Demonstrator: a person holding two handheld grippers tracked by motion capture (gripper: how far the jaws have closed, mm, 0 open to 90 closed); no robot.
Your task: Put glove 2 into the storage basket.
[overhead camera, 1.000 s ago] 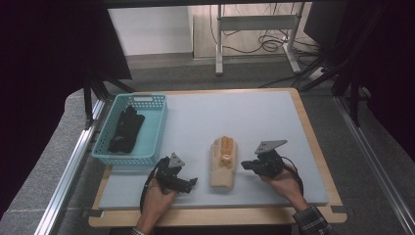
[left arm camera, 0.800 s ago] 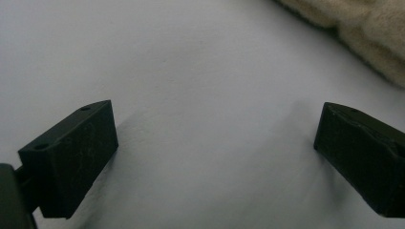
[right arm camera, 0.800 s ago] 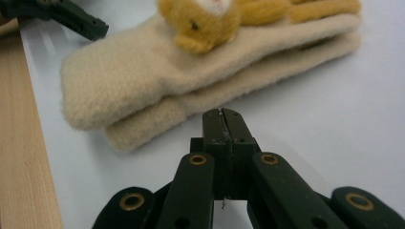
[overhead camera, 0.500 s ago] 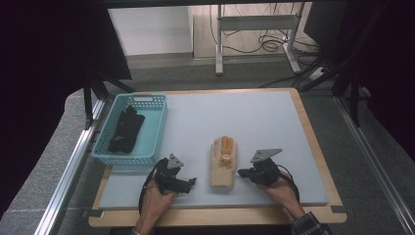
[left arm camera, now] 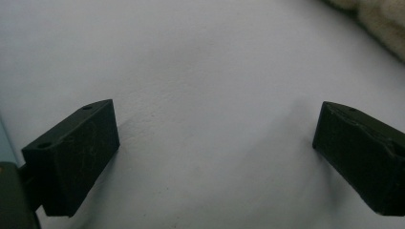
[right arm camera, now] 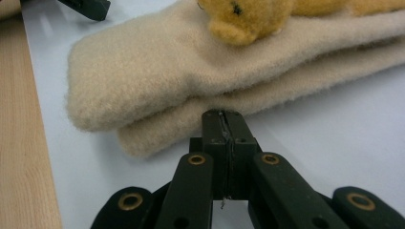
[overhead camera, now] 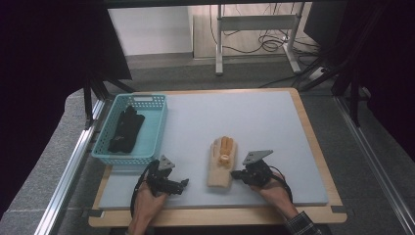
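Observation:
A pair of beige fleece mittens (overhead camera: 219, 171) lies stacked on the grey mat, with a yellow-orange plush patch (overhead camera: 225, 146) on top. My right gripper (overhead camera: 237, 174) rests low on the mat at their right side. In the right gripper view its jaws (right arm camera: 223, 117) are shut with nothing between them, tips right at the edge of the lower mitten (right arm camera: 157, 129). My left gripper (overhead camera: 184, 184) lies on the mat left of the mittens. Its jaws (left arm camera: 215, 138) stand wide open over bare mat, with a mitten's edge (left arm camera: 382, 19) at the far right.
A light blue basket (overhead camera: 122, 156) at the mat's left holds black gloves (overhead camera: 126, 129). The grey mat (overhead camera: 244, 117) lies on a wooden board (right arm camera: 24, 143) whose border runs along the front. Beyond the table stand a metal frame's legs and cables on the floor.
My right gripper has sunk onto the mat and drawn slightly toward the front edge, beside the mittens. The left gripper and the mittens have kept still.

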